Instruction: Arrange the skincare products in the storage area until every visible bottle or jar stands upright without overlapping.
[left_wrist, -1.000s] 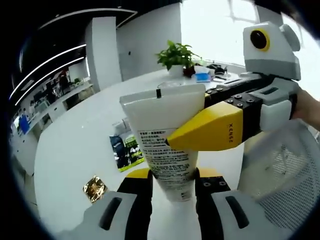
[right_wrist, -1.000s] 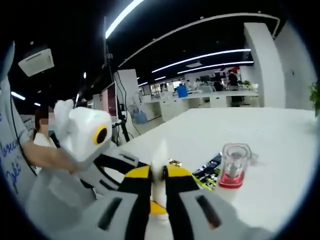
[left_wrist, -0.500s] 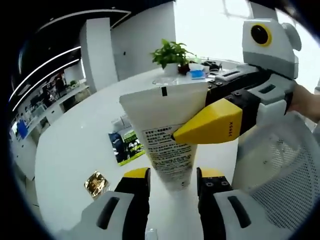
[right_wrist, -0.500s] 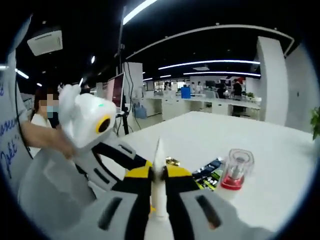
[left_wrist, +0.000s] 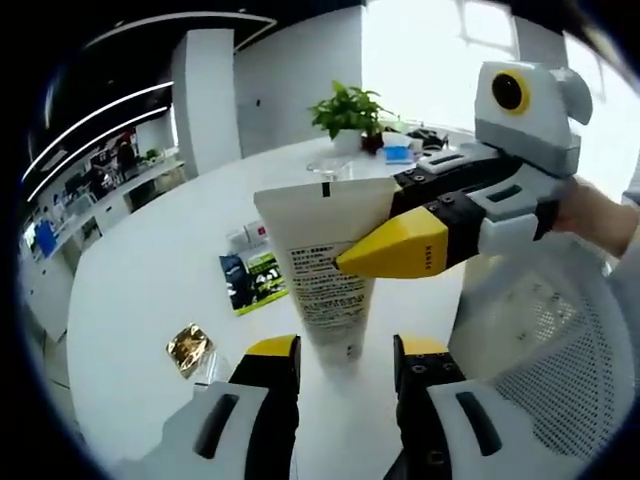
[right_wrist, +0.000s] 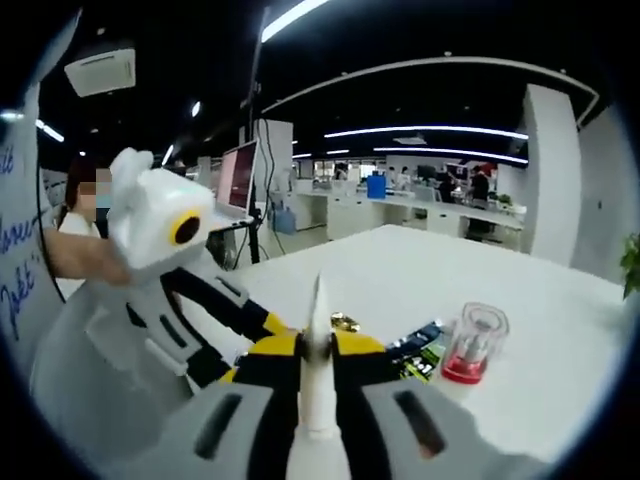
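Tube (left_wrist: 330, 262) – pinched by right gripper (left_wrist: 345, 266), above white table (left_wrist: 140, 290); left gripper (left_wrist: 345, 352) jaws spread.

The left gripper (left_wrist: 340, 362) has yellow-tipped black jaws set in pale grey housings, each with a dark oval slot. The right gripper (left_wrist: 345, 263) has a yellow wedge jaw with small dark lettering, a black block studded with screws, and a grey-white body. A hand (left_wrist: 593, 215) grips that body's rear end.
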